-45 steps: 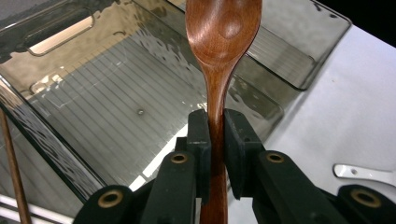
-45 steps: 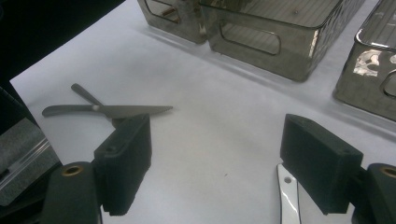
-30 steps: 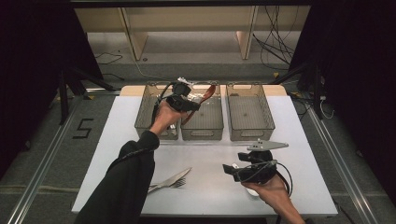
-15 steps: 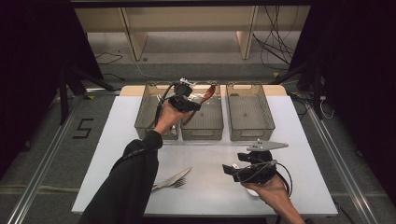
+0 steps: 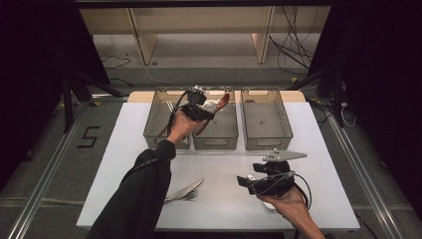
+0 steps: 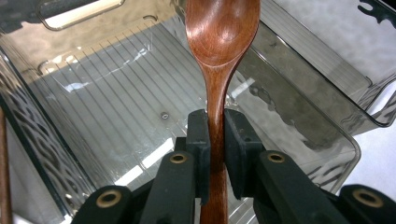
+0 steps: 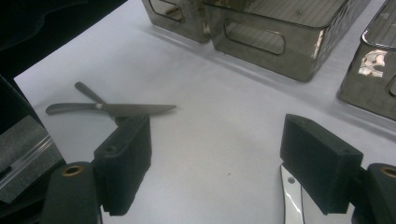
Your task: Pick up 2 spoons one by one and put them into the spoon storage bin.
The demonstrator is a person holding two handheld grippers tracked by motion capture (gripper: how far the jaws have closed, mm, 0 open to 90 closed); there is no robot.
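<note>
While the left gripper stays clamped on the wooden spoon, it hangs over the middle bin, barely shifted since before. At five o'clock, the right gripper rests wide open, empty.

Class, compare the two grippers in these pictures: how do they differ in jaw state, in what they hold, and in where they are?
The left gripper has its jaws clamped on a wooden spoon; the right gripper has its jaws wide apart with nothing between them. The left gripper is over the middle bin at the far side of the table; the right gripper sits low near the table's near edge. Both have black jaws and are hand-held.
</note>
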